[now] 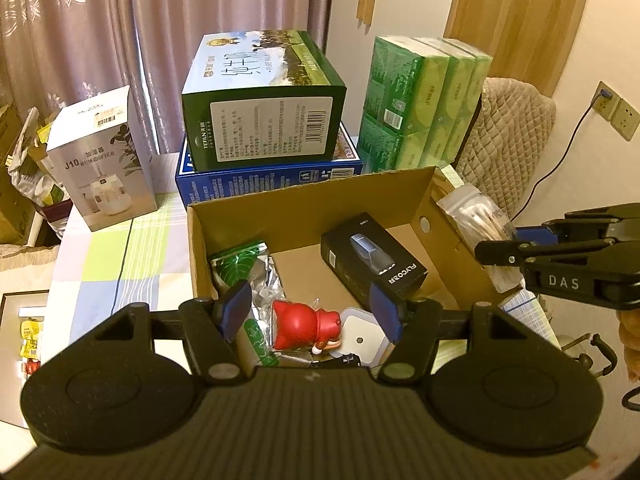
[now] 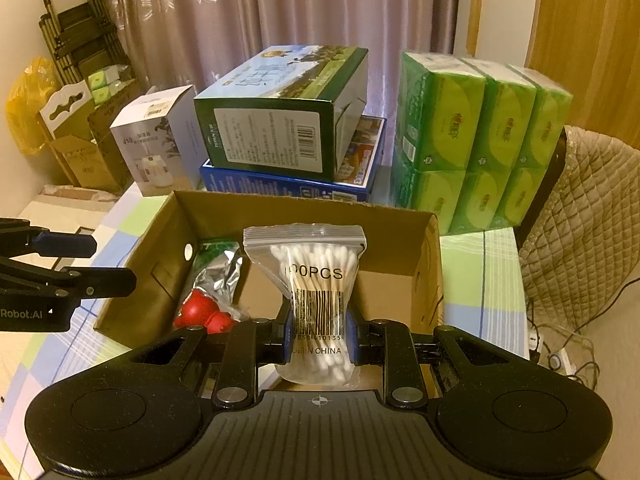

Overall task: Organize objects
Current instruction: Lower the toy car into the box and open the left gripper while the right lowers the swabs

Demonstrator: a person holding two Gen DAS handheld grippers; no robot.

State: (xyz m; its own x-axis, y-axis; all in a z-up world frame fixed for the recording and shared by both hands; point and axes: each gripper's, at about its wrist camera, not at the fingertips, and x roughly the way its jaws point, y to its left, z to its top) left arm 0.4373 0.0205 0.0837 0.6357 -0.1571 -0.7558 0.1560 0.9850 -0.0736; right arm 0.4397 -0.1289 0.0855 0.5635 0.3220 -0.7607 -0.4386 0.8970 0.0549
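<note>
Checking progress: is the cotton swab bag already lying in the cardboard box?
No, the right tool holds the cotton swab bag above the cardboard box.

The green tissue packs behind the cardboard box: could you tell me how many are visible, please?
6 tissue packs show, in one block right of the milk box: three on top, three beneath. More may be hidden behind.

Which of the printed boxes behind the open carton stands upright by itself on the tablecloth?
The white humidifier box: it stands alone at the left, while the green milk box lies stacked on the flat blue box.
</note>
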